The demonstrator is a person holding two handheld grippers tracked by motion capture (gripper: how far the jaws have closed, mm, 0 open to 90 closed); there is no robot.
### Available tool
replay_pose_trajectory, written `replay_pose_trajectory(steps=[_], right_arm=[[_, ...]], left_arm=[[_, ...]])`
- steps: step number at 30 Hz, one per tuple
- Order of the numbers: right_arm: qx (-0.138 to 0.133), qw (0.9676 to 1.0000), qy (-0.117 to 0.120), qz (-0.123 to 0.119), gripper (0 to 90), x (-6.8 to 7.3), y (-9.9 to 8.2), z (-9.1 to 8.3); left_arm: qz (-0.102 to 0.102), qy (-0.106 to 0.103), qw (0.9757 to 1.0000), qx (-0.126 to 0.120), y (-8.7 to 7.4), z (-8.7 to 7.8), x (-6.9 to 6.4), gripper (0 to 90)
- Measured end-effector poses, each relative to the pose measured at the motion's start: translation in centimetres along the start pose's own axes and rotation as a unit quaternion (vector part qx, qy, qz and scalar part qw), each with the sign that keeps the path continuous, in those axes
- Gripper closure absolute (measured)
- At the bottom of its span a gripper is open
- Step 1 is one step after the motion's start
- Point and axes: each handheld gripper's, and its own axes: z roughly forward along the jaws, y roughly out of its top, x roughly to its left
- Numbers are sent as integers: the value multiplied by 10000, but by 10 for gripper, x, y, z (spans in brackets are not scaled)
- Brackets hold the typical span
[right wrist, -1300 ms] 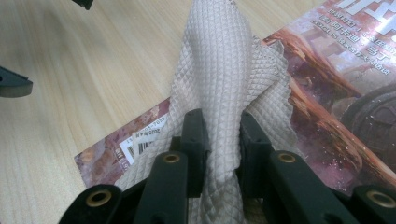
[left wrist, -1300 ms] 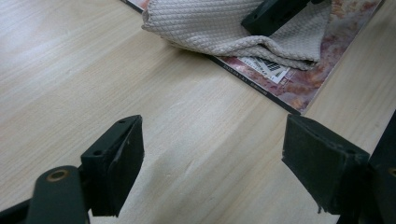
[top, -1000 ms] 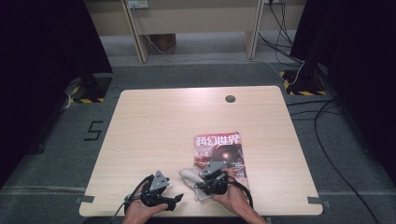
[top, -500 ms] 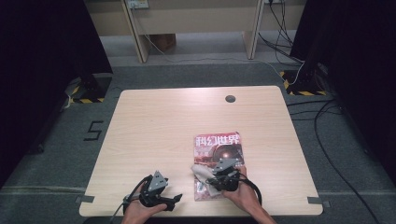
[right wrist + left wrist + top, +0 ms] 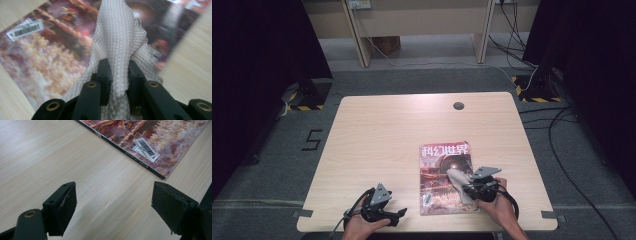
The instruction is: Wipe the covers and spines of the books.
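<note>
A magazine (image 5: pixel 439 165) with a reddish cover and a barcode sticker lies flat on the table, toward the near right. A white waffle-weave cloth (image 5: pixel 456 179) rests on its cover, and my right gripper (image 5: pixel 468 189) is shut on it. In the right gripper view the cloth (image 5: pixel 120 37) is pinched between the jaws of my right gripper (image 5: pixel 119 75) and drapes over the magazine (image 5: pixel 50 47). My left gripper (image 5: pixel 398 212) sits low at the near edge, left of the magazine, open with nothing in it. The left gripper (image 5: pixel 113 205) faces the magazine's corner (image 5: pixel 150 147).
The light wooden table (image 5: pixel 392 130) has a round cable hole (image 5: pixel 458 105) near its far edge. Wooden furniture legs (image 5: pixel 359 35) and cables (image 5: pixel 562 130) lie on the grey floor beyond and to the right.
My right gripper has dragged the cloth to the right across the magazine's lower part. The left gripper has stayed where it was.
</note>
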Motion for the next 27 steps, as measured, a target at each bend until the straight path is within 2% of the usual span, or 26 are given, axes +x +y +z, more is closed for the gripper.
replay_pose_trajectory(steps=[4,8,15,18,27], right_arm=[[-38,9997,-94,203,763,-9,-11,-10],[-38,9997,-113,227,763,-10,-14,-13],[21,9997,-232,8,756,-4,-10,-11],[8,9999,-150,-18,759,1,-8,-8],[55,9993,147,-328,761,24,6,6]], left_arm=[[3,-1,10000,6,0,0,0,198],[10,-9,10000,26,0,1,0,198],[17,2,10000,28,0,1,-1,198],[15,-3,10000,27,0,1,-1,197],[16,-4,10000,35,0,2,-1,197]])
